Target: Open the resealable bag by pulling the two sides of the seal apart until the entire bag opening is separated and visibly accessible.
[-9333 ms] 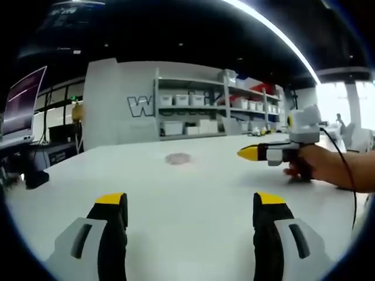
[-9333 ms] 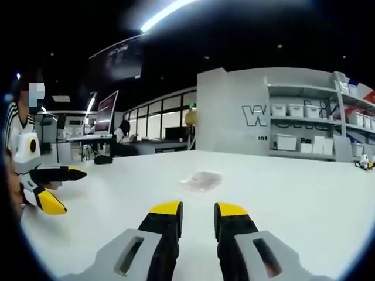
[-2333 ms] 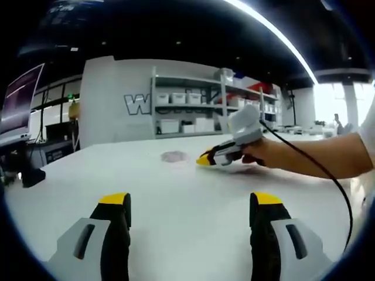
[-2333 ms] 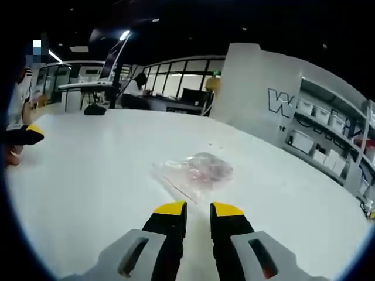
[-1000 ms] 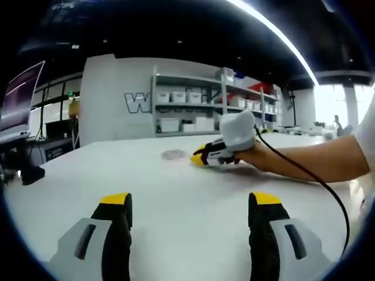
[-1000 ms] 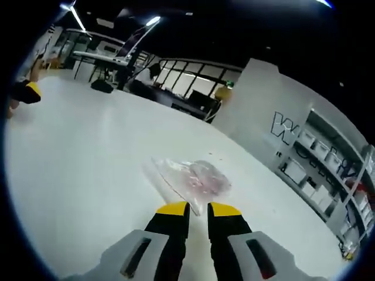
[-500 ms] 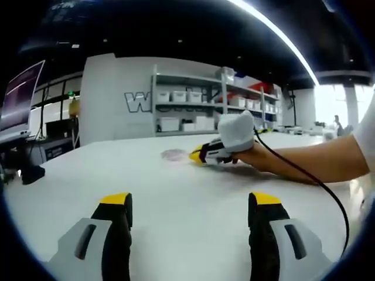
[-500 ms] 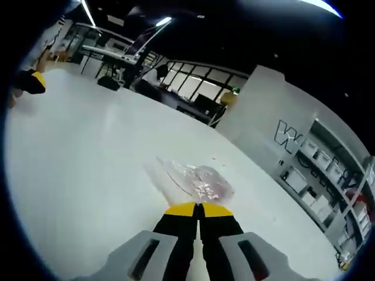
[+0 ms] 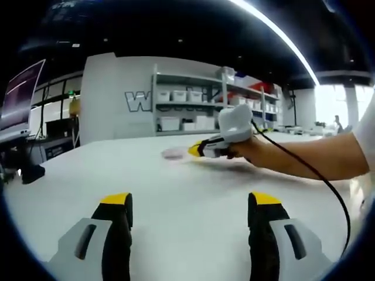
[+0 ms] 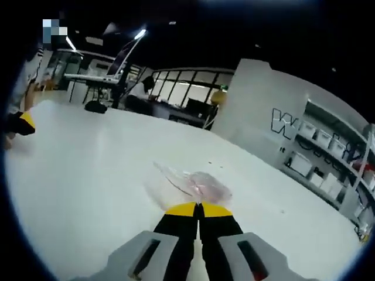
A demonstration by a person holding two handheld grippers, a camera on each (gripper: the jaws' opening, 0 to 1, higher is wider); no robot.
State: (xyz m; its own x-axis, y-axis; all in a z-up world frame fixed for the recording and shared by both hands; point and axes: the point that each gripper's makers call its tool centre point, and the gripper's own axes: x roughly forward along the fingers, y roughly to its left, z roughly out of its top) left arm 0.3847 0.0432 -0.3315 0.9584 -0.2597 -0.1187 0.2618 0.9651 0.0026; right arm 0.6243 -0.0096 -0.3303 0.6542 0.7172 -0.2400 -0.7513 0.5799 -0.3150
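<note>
Table [image 9: 176, 187]: one, white, wide.

Bag [image 10: 188, 186]: one, clear, crumpled, with pinkish contents. It lies on the table well out from the near edge. In the right gripper view its near edge sits at the yellow tips of the right gripper [image 10: 198, 209]; in the left gripper view it is a small pale patch just left of that gripper's tip.

Grippers: two.
- Left gripper [image 9: 190, 202]: low over the near table, jaws wide apart, nothing between them, well apart from the bag. Its yellow tip also shows at the left edge of the right gripper view.
- Right gripper: jaws pressed together, tips meeting at the bag's near edge. Whether plastic is pinched between them cannot be told. In the left gripper view it comes in from the right, held in one hand [image 9: 249, 153], with one black cable [image 9: 316, 178] trailing along the forearm.

Shelving [image 9: 202, 108]: one rack behind the table, carrying white bins.

Monitor [image 9: 20, 96]: one, far left.
</note>
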